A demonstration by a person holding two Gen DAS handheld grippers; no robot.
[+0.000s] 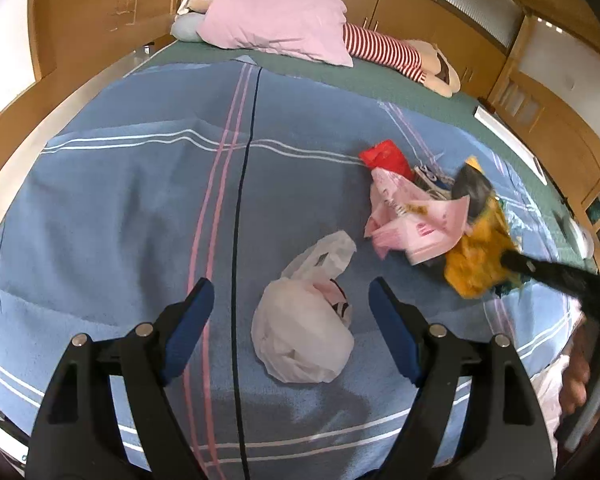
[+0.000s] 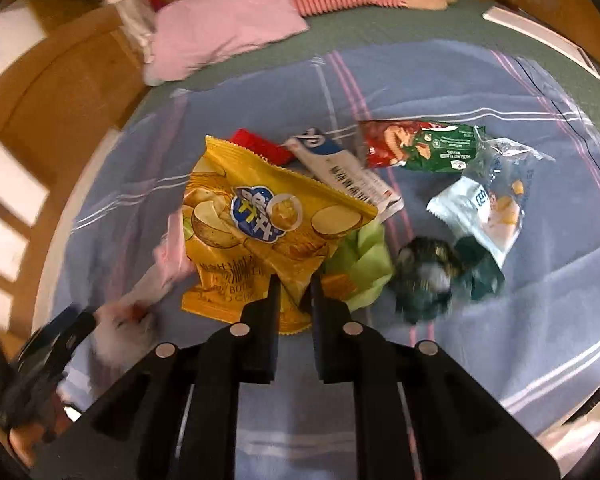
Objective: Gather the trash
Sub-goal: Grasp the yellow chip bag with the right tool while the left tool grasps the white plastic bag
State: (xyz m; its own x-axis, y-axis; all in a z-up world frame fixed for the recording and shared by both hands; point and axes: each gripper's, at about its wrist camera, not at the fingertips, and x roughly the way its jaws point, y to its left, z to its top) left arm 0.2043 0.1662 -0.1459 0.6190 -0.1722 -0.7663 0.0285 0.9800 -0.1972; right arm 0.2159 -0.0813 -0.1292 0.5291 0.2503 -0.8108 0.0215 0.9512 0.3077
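Observation:
My left gripper (image 1: 290, 300) is open above a white plastic bag (image 1: 304, 336) that lies on the blue striped blanket (image 1: 140, 208); the bag lies between its blue pads. My right gripper (image 2: 295, 284) is shut on a yellow chip bag (image 2: 260, 224) and holds it over the blanket; it also shows in the left wrist view (image 1: 476, 264). More trash lies around: a pink wrapper (image 1: 412, 220), a red wrapper (image 1: 386, 158), a red-green wafer pack (image 2: 416, 144), a white snack pack (image 2: 476, 212), a dark crumpled wrapper (image 2: 424, 276), a green wrapper (image 2: 360, 260).
A pink pillow (image 1: 276, 20) and a striped plush doll (image 1: 400, 56) lie at the head of the bed. Wooden cabinets (image 1: 480, 40) line the far side. A white flat object (image 2: 540, 36) lies at the bed's right edge.

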